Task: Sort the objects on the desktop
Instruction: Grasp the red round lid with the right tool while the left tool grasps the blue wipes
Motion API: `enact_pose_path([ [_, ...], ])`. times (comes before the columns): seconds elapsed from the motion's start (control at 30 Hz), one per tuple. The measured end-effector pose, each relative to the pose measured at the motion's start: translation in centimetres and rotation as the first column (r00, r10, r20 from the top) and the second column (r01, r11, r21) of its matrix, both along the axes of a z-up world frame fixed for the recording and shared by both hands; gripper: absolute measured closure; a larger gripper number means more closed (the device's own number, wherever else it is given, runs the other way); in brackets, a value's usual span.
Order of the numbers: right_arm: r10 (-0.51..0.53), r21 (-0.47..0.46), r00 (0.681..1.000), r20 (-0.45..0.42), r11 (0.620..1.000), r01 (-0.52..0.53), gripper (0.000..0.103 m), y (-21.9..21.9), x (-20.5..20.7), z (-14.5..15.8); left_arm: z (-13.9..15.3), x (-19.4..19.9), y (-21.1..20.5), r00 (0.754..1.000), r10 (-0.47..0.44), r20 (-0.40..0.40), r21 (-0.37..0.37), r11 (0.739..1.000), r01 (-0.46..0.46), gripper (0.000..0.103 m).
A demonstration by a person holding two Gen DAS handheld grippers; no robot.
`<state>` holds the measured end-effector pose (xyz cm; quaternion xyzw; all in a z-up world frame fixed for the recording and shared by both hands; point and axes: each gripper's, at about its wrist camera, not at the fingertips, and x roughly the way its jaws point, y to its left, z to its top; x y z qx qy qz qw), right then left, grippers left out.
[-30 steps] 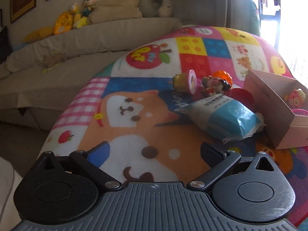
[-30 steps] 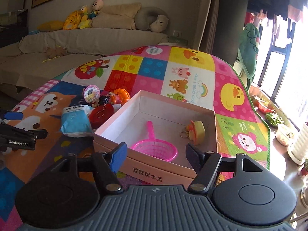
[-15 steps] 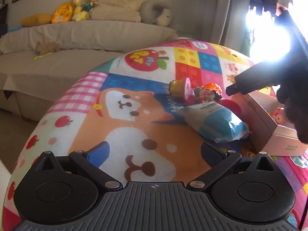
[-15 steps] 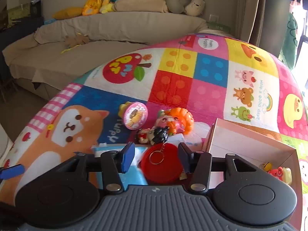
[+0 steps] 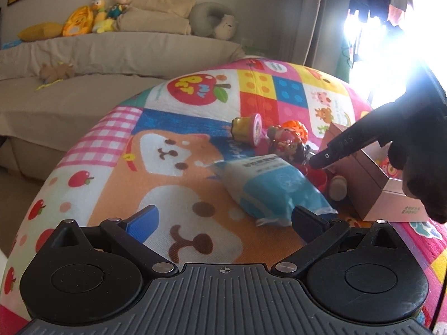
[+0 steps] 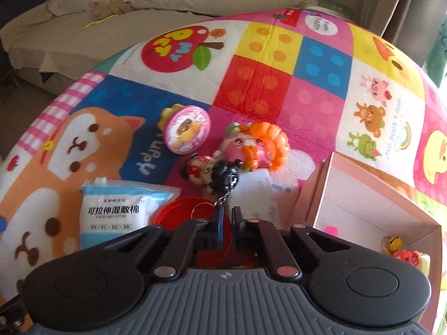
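Note:
On the cartoon play mat lie a blue-and-white wet-cotton pack [image 6: 117,209] [image 5: 268,187], a red round disc with a key ring [image 6: 192,217], a small doll keychain [image 6: 212,171], an orange-haired pink toy [image 6: 257,146] and a pink-lidded cup on its side [image 6: 185,129] [image 5: 248,129]. My right gripper [image 6: 226,223] is nearly shut over the red disc, its jaws around the disc's rim by the keychain's chain. It shows in the left wrist view [image 5: 321,162] as a dark finger tip over the toys. My left gripper [image 5: 223,220] is open and empty, low over the mat before the pack.
A pink cardboard box [image 6: 371,195] [image 5: 391,195] stands at the right with small toys inside. A beige sofa [image 5: 111,55] with plush toys lies behind the mat. Strong window glare is at the right.
My right gripper has moved down and forward from the box onto the red disc, and its jaws have closed from wide open to nearly shut. My left gripper stays open, shifted slightly.

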<state>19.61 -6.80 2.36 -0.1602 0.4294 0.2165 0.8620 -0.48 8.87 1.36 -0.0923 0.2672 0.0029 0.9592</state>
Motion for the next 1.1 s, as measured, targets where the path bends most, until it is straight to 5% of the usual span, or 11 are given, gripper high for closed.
enact_pose_path([
  [0.27, 0.160, 0.086, 0.984, -0.073, 0.984, -0.154, 0.098, -1.4, -9.1, -0.2, 0.0, -0.1, 0.2, 0.999, -0.030, -0.042, -0.018, 0.999, 0.030, 0.000],
  [0.43, 0.194, -0.014, 0.964, 0.185, 0.981, -0.194, 0.096, -1.7, -12.4, 0.0, 0.7, -0.3, 0.1, 0.999, -0.011, -0.043, -0.001, 1.000, 0.011, 0.000],
  [0.63, 0.246, -0.065, 0.923, 0.295, 0.969, -0.238, 0.073, 0.6, -10.6, -1.7, 2.1, -0.9, 0.5, 1.000, 0.007, -0.025, 0.017, 1.000, -0.007, 0.000],
  [0.8, 0.271, -0.009, 0.947, 0.173, 0.962, -0.274, 0.084, 1.5, -9.5, -2.6, 2.1, -1.2, 1.1, 0.999, 0.026, -0.036, 0.007, 1.000, -0.026, 0.000],
  [1.1, 0.272, 0.054, 0.962, 0.031, 0.960, -0.274, 0.083, -5.4, -16.5, -2.4, 1.9, -0.7, -0.5, 0.998, -0.027, -0.048, -0.003, 1.000, 0.027, 0.000],
])
